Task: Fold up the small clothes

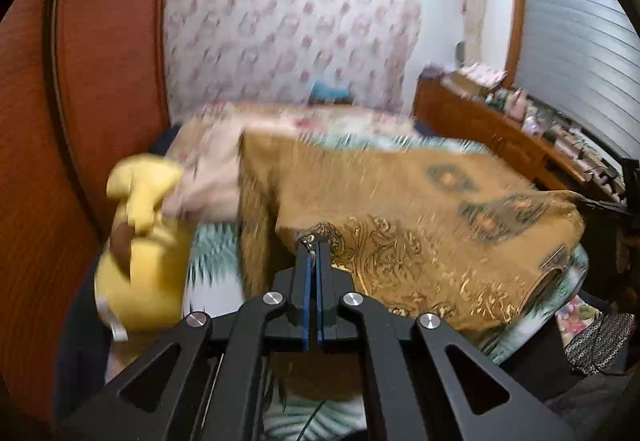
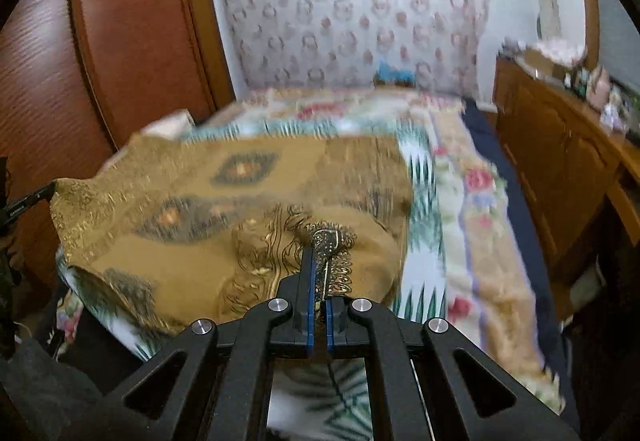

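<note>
Left gripper [image 1: 314, 241] fingers clenched on the gold patterned cloth [image 1: 400, 201], near its 6 o'clock edge. Right gripper [image 2: 320, 253] fingers clenched on its dark trim. Cloth held just over the bed [image 2: 460, 201]. Yellow toy [image 1: 140, 233] at 9 o'clock.

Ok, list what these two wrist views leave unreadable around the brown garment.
- Left wrist view: the brown garment is motion-blurred, its far edge smeared, so its type is unclear.
- Left wrist view: the yellow plush toy is blurred, its shape unreadable.
- Right wrist view: the dresser clutter is blurred and too small.
- Both views: the gripper frames hide the garment's near edge.
</note>
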{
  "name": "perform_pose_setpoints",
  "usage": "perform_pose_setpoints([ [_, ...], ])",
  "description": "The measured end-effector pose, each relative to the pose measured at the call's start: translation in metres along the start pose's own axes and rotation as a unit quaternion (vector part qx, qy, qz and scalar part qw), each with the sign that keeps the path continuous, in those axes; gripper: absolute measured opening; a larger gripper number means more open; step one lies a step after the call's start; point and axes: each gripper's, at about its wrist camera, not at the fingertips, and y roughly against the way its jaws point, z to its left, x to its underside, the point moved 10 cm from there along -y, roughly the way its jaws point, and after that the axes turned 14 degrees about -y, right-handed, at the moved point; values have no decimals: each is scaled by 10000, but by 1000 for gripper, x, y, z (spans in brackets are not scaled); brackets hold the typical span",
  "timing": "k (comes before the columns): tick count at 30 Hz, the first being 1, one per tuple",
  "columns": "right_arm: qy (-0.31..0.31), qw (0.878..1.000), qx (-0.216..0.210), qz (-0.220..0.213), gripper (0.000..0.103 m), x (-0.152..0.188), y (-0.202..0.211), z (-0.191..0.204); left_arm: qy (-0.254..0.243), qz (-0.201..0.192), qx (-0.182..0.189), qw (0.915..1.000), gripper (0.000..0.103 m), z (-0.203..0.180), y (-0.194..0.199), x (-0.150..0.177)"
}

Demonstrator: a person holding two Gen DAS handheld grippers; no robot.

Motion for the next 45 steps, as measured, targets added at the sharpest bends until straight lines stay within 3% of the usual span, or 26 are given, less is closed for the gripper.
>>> perform_pose_setpoints([
  [3,-108,9997,74,204,3,19,-17,-10,150,281,36,9995,3,2,-14,25],
  [7,-90,9995,238,209,3,28,-23,-13,314,358,102,9988,3,1,-16,39],
  [12,71,9989,473,-3,12,18,-13,1,243,324,-50,9992,13,1,-11,37],
  [14,117,9984,543,-116,22,15,-7,7,177,238,-100,9995,19,0,-5,32],
  [18,189,9976,551,-374,33,12,8,18,137,52,-139,9998,53,1,1,23],
  [19,207,9973,567,-421,38,12,10,21,194,69,-138,9997,67,3,0,22],
  [21,269,9965,592,-523,43,12,15,26,236,79,-125,9996,81,4,-4,21],
  [29,332,9953,537,-736,64,15,25,41,295,536,-204,9979,81,8,-36,43],
  [36,498,9965,328,-591,66,22,5,63,336,743,-256,9963,81,11,-46,53],
  [45,498,9986,-117,107,66,54,-74,87,390,828,-343,9952,81,15,-51,59],
])
